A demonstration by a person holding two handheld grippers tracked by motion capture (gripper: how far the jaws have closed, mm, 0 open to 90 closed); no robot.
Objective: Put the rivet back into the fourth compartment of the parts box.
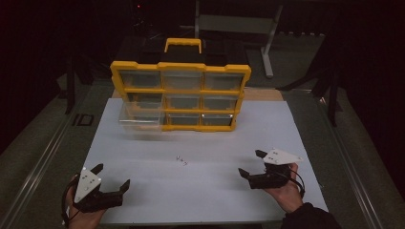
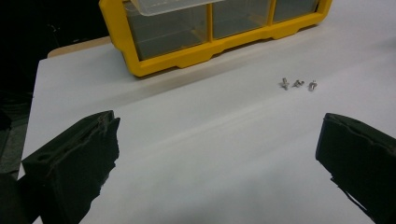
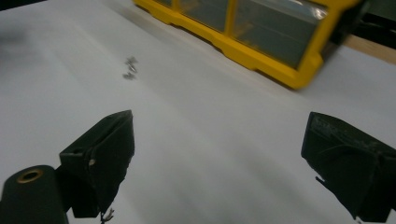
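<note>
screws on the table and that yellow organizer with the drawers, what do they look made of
Screws: likely metal, silvery with small bright glints, too small to be sure. Organizer frame: looks like moulded plastic, opaque yellow with a slight sheen and rounded edges. Its drawers: seemingly clear plastic, see-through and faintly reflective.

My high view is dim: only the white table [image 1: 200, 191] catches light, and the room behind falls to black. The right gripper view smears with motion blur, the screws [image 3: 130, 67] turning fuzzy. In the left gripper view they are sharp, casting barely any shadow.
</note>
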